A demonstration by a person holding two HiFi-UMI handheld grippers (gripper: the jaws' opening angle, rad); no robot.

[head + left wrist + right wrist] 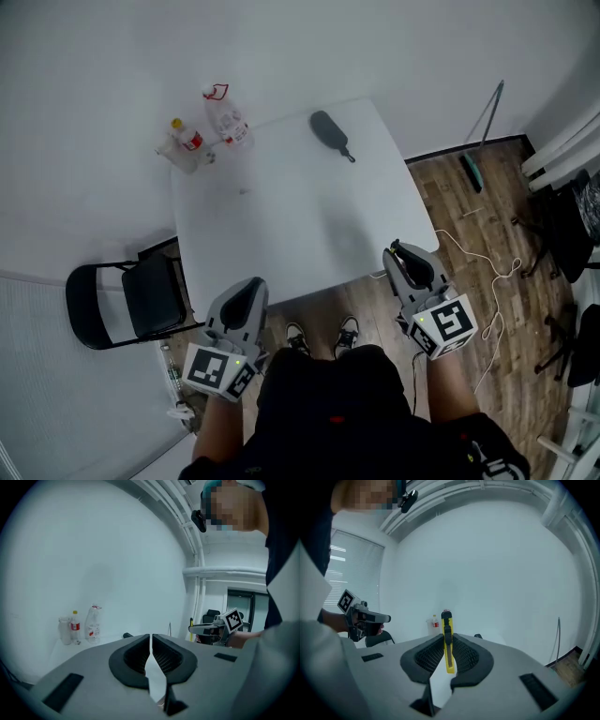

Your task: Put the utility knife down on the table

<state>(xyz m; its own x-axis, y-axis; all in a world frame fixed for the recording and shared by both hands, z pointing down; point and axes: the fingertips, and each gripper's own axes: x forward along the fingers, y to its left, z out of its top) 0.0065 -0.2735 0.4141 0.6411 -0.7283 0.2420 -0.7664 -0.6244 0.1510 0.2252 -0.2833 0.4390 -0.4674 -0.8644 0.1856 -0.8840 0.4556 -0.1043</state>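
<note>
At lower left, the left gripper (249,289) is held closed and empty. At lower right, the utility knife (448,641) is clamped in the right gripper (401,251), short of the table (281,216). The carry is judged in hand; lowering onto the tabletop is required before release.
</note>
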